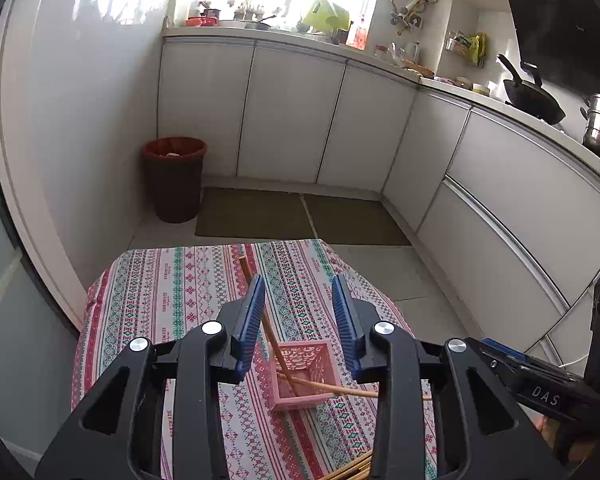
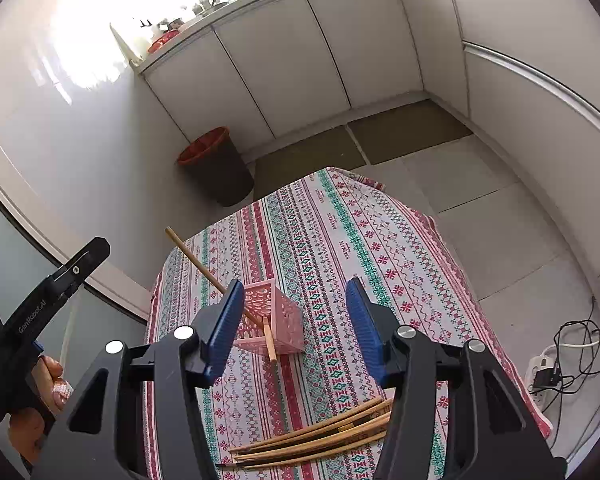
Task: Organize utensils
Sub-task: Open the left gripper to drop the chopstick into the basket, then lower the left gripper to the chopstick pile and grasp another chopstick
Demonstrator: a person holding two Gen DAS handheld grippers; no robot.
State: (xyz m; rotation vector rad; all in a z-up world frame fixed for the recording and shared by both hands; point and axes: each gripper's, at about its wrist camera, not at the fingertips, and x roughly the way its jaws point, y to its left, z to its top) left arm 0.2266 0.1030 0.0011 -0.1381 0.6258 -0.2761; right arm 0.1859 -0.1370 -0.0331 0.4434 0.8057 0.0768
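Note:
A small pink lattice holder (image 1: pixel 300 376) stands on the patterned tablecloth (image 1: pixel 172 296). Two wooden chopsticks (image 1: pixel 278 354) lean in it, one to the far left, one (image 1: pixel 340 391) to the right. My left gripper (image 1: pixel 298 308) is open and empty, above and behind the holder. In the right wrist view the holder (image 2: pixel 274 322) stands left of centre with a chopstick (image 2: pixel 204 270) sticking out. My right gripper (image 2: pixel 296 312) is open and empty over it. A pile of several chopsticks (image 2: pixel 312 440) lies on the cloth near me.
The small table (image 2: pixel 380 240) stands on a tiled kitchen floor. A dark bin with a red liner (image 1: pixel 174 178) stands at the far left corner. White cabinets (image 1: pixel 292 112) line the back and right. A power strip with cables (image 2: pixel 548 376) lies on the floor at the right.

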